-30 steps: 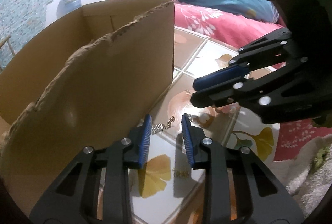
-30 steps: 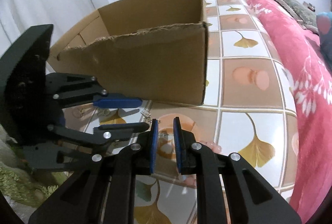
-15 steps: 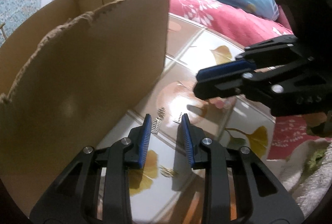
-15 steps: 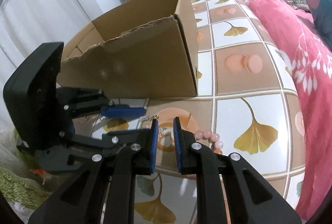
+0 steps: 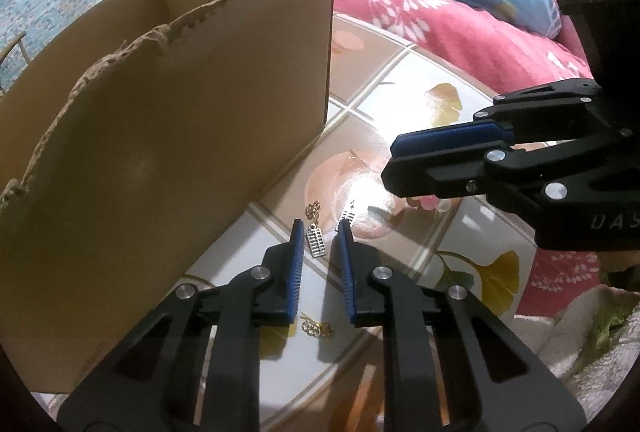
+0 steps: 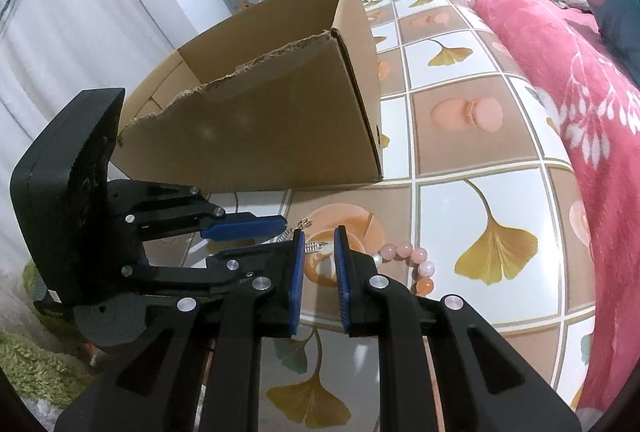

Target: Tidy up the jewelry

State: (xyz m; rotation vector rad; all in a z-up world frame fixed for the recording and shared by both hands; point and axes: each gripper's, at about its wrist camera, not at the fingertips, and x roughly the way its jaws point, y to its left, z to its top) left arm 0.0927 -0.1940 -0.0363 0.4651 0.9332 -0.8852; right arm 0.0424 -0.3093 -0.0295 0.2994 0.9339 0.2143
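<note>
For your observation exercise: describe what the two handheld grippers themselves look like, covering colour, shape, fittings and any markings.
Both the left gripper and the right gripper are black plastic with open triangular cut-outs, silver round screw heads and ribbed blue pads. The right gripper's body carries pale lettering and a green light.

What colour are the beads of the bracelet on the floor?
Pale pink, one more orange; the bracelet shows best in the right wrist view.

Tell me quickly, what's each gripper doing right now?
Left gripper: open, jaws just closing in, silver earring between them, not pinched.
Right gripper: narrowly open, holding nothing.
</note>
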